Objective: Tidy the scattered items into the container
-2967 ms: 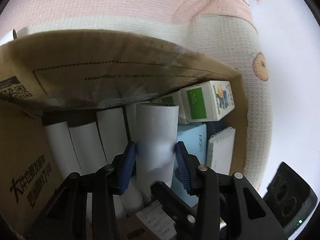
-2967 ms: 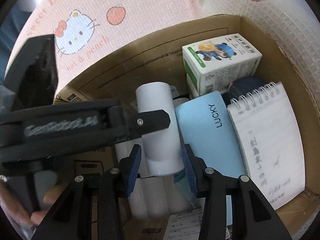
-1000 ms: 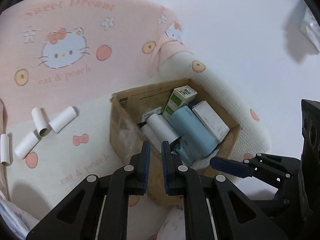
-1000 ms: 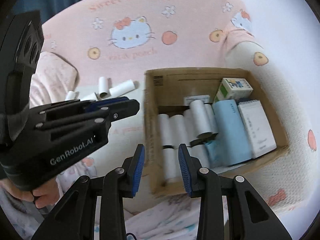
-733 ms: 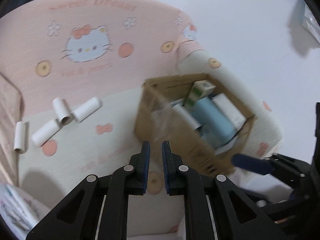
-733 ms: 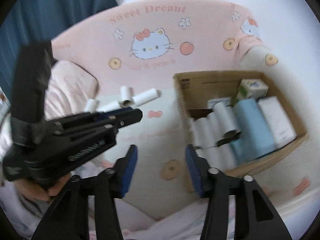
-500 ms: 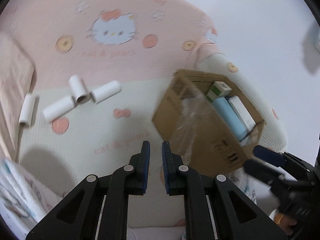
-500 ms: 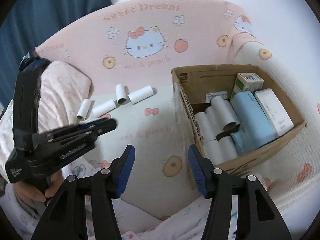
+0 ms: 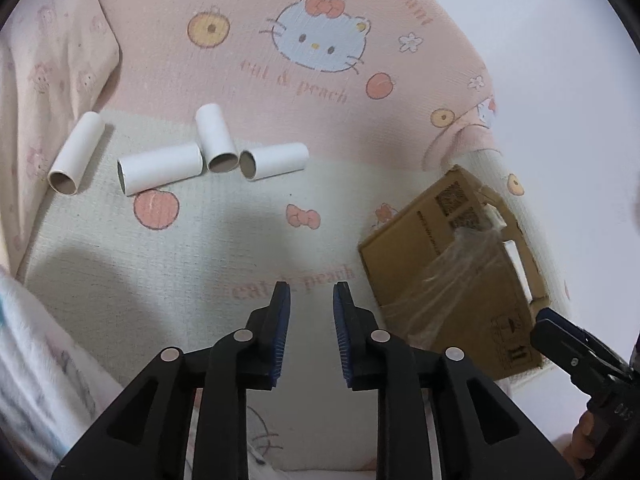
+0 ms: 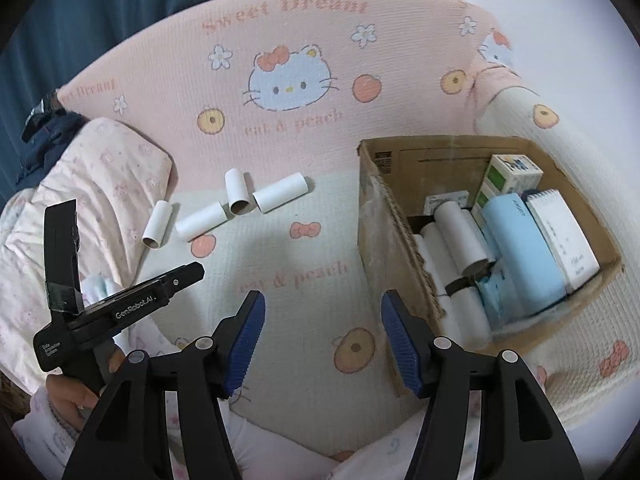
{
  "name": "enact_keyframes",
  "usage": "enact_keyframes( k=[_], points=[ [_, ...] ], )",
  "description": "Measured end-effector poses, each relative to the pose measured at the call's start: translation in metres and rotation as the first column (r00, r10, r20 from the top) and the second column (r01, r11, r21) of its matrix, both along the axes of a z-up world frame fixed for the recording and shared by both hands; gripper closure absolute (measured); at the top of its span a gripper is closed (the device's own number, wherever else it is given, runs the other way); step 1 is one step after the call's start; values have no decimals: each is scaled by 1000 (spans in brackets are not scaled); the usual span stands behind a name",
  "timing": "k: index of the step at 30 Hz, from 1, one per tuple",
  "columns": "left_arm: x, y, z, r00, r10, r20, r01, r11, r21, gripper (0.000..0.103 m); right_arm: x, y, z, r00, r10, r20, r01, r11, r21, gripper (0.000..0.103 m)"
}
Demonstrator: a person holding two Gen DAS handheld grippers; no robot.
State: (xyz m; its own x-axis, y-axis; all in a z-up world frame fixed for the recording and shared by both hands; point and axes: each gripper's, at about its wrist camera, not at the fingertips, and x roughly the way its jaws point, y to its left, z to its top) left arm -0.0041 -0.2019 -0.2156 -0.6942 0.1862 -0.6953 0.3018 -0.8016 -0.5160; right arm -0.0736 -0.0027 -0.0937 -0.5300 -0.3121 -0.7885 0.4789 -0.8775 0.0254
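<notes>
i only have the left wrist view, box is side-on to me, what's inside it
Observer: The right wrist view looks down into the cardboard box. White tubes lie along its left side.
Operator: anything else in there
Observer: A light blue case lies beside the tubes, then a spiral notepad by the right wall, with small green and white cartons at the back.
Operator: is my right tool carrying anything
Observer: No. The right tool is opening, nothing between its fingers, and it hangs over bare sofa cover left of the box.
</notes>
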Motion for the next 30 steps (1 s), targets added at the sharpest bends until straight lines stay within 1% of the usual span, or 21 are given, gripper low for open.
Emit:
enact_keyframes(
  k=[4, 7, 8, 10, 13, 14, 15, 18, 19, 20, 21, 23, 25, 26, 28, 30],
  points=[
    [-11, -8, -14, 999, -21, 25, 22, 1000, -17, 76, -16, -26, -13, 1000, 22, 16, -22, 999, 48, 45],
    [-19, -10, -23, 998, -33, 53, 36, 998, -44, 76, -26, -40, -20, 999, 38, 18, -39, 998, 45, 45],
    [-21, -10, -24, 998, -35, 60, 37, 999, -37, 76, -30, -45, -24, 999, 35, 25, -36, 998, 54, 45],
    [-23, -9, -21, 998, -43, 45, 43, 999, -3, 76, -38, -52, -27, 999, 20, 34, -22, 998, 62, 45],
    [-29, -2, -8, 998, -63, 18, 64, 998, -3, 74, -43, -53, -24, 1000, -4, 24, 3, 999, 47, 45],
    [-31, 4, -1, 997, -78, 11, 79, 997, -15, 69, -43, -52, -21, 1000, -12, 17, 11, 999, 47, 45],
    [-34, 8, 5, 996, -90, 11, 90, 996, -28, 62, -44, -51, -18, 1000, -19, 6, 18, 998, 57, 45],
    [-42, 28, 31, 991, -134, 4, 134, 987, -85, 56, -43, -46, -9, 999, -42, -26, 45, 994, 103, 45],
    [-45, 36, 41, 989, -149, 1, 148, 983, -109, 55, -42, -41, -5, 998, -54, -36, 58, 992, 109, 45],
    [-47, 44, 51, 987, -163, -6, 161, 979, -129, 52, -42, -36, -1, 997, -64, -43, 69, 992, 110, 45],
    [-50, 52, 63, 983, -181, -14, 177, 973, -147, 48, -41, -29, 4, 995, -83, -49, 88, 990, 112, 45],
    [-56, 70, 85, 976, -215, -30, 206, 961, -184, 45, -42, -15, 13, 992, -122, -37, 125, 987, 105, 45],
    [-63, 91, 105, 969, -245, -18, 233, 940, -250, 41, -43, 6, 23, 986, -165, -27, 167, 982, 90, 45],
    [-67, 101, 112, 964, -266, -3, 254, 925, -283, 39, -43, 13, 27, 982, -186, -35, 188, 978, 90, 44],
    [-70, 125, 127, 949, -315, 12, 298, 882, -365, 37, -42, 31, 38, 972, -226, -62, 231, 968, 96, 44],
    [-69, 148, 141, 940, -342, 16, 314, 843, -437, 35, -41, 50, 50, 961, -260, -93, 269, 958, 96, 44]
  ],
)
